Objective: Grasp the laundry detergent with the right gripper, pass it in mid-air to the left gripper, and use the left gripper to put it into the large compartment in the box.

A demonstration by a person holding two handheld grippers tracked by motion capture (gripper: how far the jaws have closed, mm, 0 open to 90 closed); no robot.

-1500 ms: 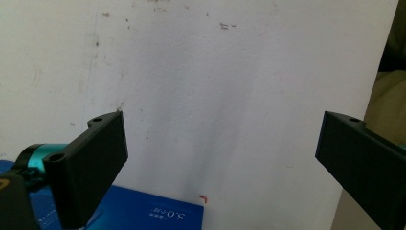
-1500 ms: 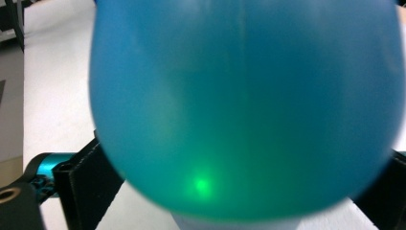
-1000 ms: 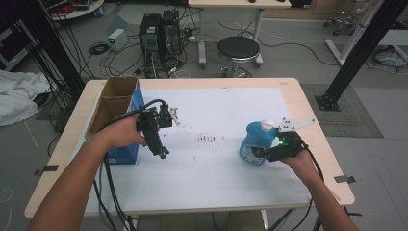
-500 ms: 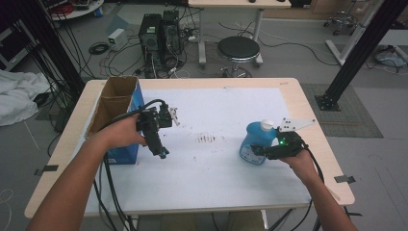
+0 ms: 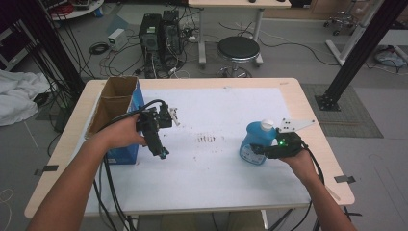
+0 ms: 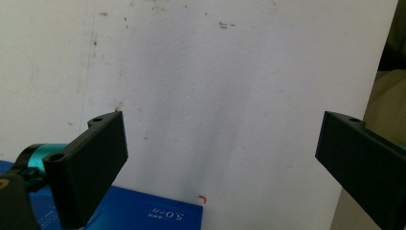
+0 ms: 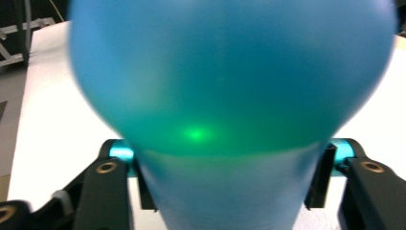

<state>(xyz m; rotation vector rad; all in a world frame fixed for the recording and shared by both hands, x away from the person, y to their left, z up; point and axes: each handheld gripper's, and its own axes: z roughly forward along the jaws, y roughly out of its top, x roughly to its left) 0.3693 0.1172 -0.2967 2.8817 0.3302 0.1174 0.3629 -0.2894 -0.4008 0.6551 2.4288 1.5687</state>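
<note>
While right claw (image 5: 260,148) clamped blue bottle (image 5: 254,142) low, we judged tipping risk; left claw (image 5: 162,153) gaped empty above tabletop (image 5: 221,187).

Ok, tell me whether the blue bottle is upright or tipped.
Upright: the bottle stands on the table, white cap on top, with the right tool around it.

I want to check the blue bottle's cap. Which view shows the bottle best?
The high view: the whole blue bottle stands with its white cap visible. The right gripper view has a blurred close-up of its body between the jaws.
</note>
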